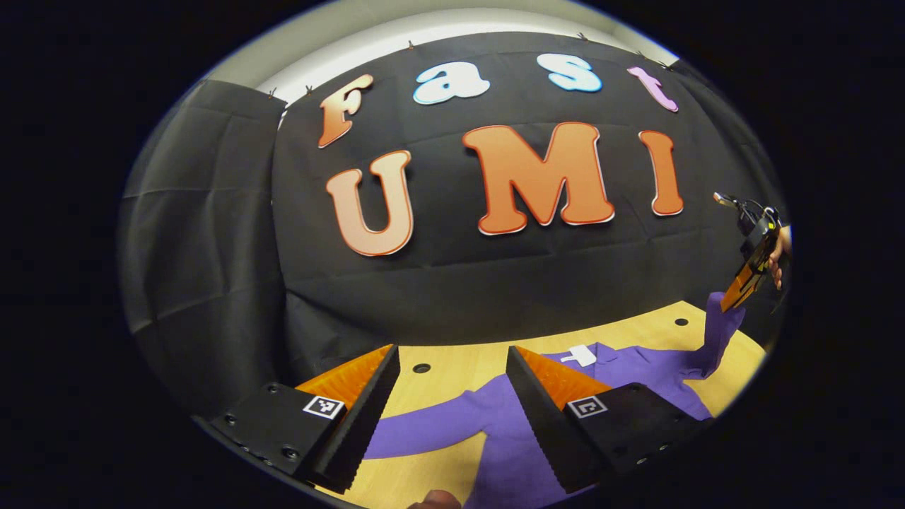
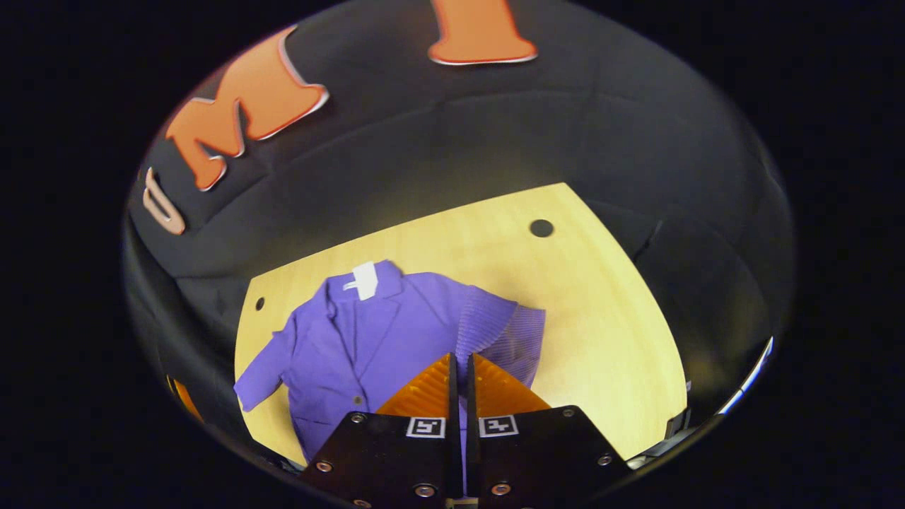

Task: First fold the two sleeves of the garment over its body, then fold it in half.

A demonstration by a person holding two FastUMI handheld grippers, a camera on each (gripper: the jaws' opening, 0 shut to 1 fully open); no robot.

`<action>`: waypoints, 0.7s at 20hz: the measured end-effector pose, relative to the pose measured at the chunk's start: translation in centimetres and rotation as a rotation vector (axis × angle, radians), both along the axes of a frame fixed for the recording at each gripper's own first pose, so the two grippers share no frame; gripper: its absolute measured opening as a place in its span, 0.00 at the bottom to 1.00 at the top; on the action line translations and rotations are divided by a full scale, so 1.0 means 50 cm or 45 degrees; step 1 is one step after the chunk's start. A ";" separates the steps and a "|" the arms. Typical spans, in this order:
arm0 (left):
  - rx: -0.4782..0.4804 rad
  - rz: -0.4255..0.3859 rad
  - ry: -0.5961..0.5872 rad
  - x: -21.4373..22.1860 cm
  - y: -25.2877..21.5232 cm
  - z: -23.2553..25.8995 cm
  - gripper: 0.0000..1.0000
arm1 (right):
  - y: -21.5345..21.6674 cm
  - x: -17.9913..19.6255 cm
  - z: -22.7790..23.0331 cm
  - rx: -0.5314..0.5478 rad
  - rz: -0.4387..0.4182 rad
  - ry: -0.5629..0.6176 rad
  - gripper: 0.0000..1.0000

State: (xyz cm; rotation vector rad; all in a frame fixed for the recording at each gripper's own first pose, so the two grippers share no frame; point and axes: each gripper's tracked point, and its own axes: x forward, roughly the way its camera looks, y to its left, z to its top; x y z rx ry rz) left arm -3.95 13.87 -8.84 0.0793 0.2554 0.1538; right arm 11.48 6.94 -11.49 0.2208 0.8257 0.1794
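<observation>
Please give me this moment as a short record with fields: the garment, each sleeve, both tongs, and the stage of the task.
garment: purple jacket, lying front up on the wooden table
white tag: at the collar
sleeve, right tongs' side: lifted off the table, pinched
other sleeve: flat, spread outward
right tongs: shut on the lifted sleeve
left tongs: open, above the flat sleeve, holding nothing
stage: first sleeve fold under way; half fold not yet done
</observation>
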 end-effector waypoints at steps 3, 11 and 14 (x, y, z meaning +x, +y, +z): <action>0.033 0.044 0.055 0.002 0.110 -0.036 0.99 | 0.138 0.000 0.033 0.009 0.112 -0.025 0.03; 0.109 0.098 0.109 0.013 0.251 -0.073 0.99 | 0.402 -0.024 0.097 0.008 0.369 -0.073 0.02; 0.116 0.125 0.124 0.015 0.283 -0.088 0.99 | 0.470 -0.033 0.085 -0.004 0.416 -0.070 0.02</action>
